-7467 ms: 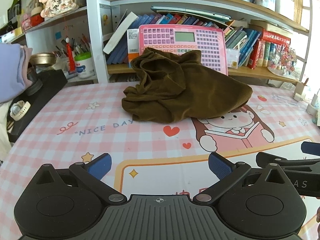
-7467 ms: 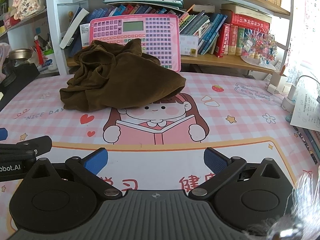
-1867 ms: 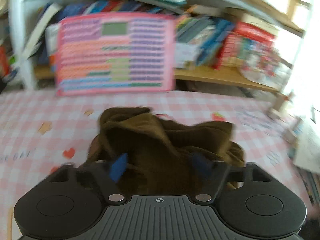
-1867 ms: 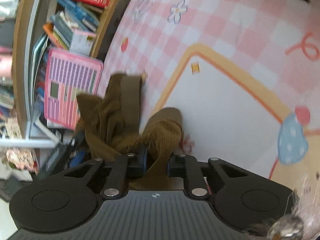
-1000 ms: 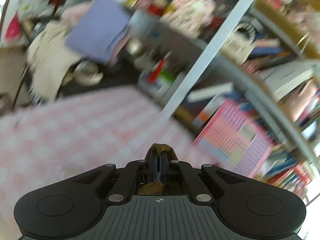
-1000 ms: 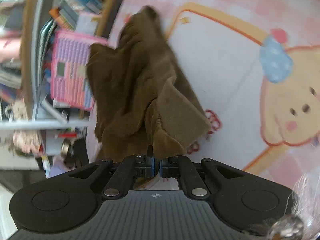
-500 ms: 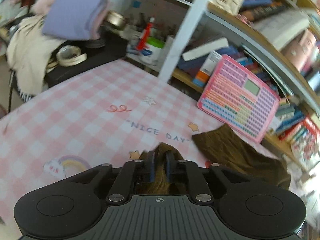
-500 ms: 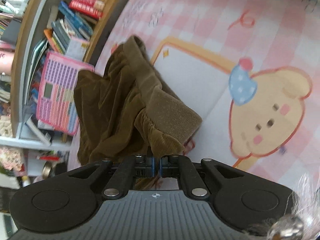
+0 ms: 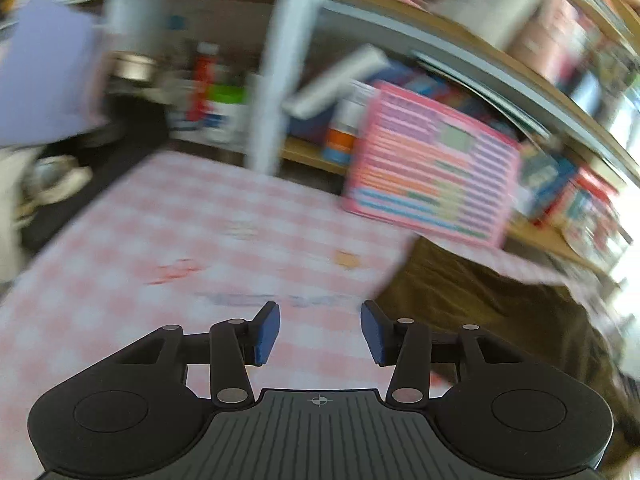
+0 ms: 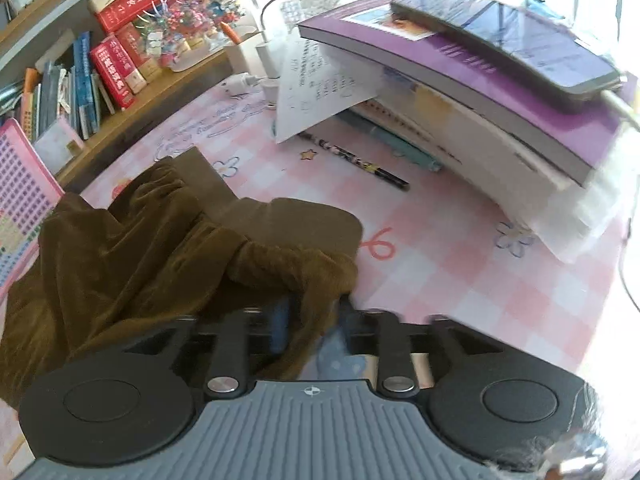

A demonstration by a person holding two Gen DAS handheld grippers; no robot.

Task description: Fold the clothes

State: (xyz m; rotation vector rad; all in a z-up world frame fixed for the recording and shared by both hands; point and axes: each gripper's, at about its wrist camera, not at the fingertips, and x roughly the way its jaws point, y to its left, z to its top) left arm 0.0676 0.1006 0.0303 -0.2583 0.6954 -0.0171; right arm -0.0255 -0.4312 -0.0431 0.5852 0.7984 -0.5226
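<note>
A brown corduroy garment (image 10: pixel 132 264), soft, ribbed and gathered at one cuff, lies crumpled on the pink checked tablecloth (image 10: pixel 460 276), in front of the pink keyboard toy (image 9: pixel 432 168) leaning on the bookshelf. The right gripper (image 10: pixel 312 320) has just been opening, with a fold of the garment lying loosely between its parted jaws (its blue pads are mostly hidden by cloth). The left gripper (image 9: pixel 320 332), left of the garment, has also just been opening and holds nothing, in a heavily blurred view.
</note>
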